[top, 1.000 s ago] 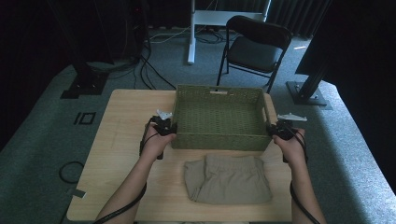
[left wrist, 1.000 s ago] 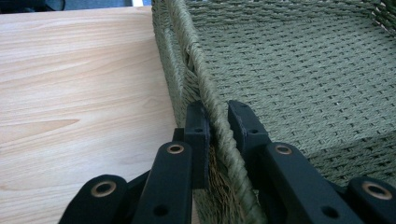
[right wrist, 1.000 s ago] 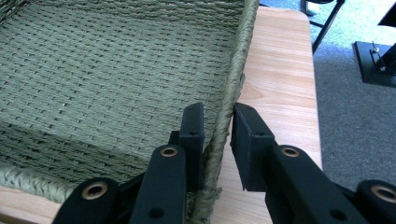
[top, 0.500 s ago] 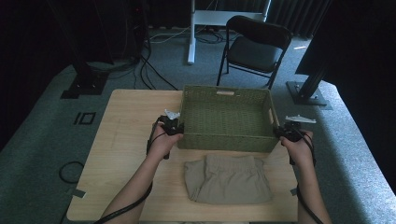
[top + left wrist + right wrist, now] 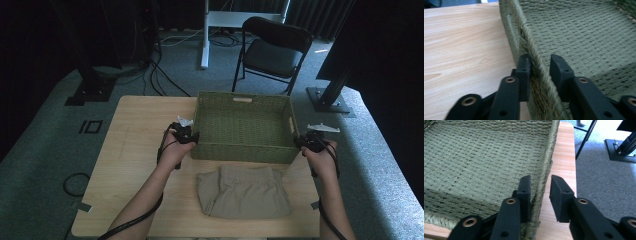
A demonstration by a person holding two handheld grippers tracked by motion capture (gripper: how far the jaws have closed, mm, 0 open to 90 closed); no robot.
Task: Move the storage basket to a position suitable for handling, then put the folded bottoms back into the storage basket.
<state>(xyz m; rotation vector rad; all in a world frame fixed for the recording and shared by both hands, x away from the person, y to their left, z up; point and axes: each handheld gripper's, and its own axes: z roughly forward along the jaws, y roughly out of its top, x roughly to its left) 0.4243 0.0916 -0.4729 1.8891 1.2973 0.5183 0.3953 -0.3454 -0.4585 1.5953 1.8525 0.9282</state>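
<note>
At the table's middle, the woven basket [image 5: 243, 126] is being released: left gripper [image 5: 537, 66] and right gripper [image 5: 539, 187] jaws have just been opening, astride its walls; withdrawal is called for next, probably toward the folded shorts [image 5: 244, 191].

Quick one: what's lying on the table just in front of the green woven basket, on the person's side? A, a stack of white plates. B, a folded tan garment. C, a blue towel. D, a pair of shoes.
B: a folded tan garment lies on the table close against the near wall of the basket.
</note>
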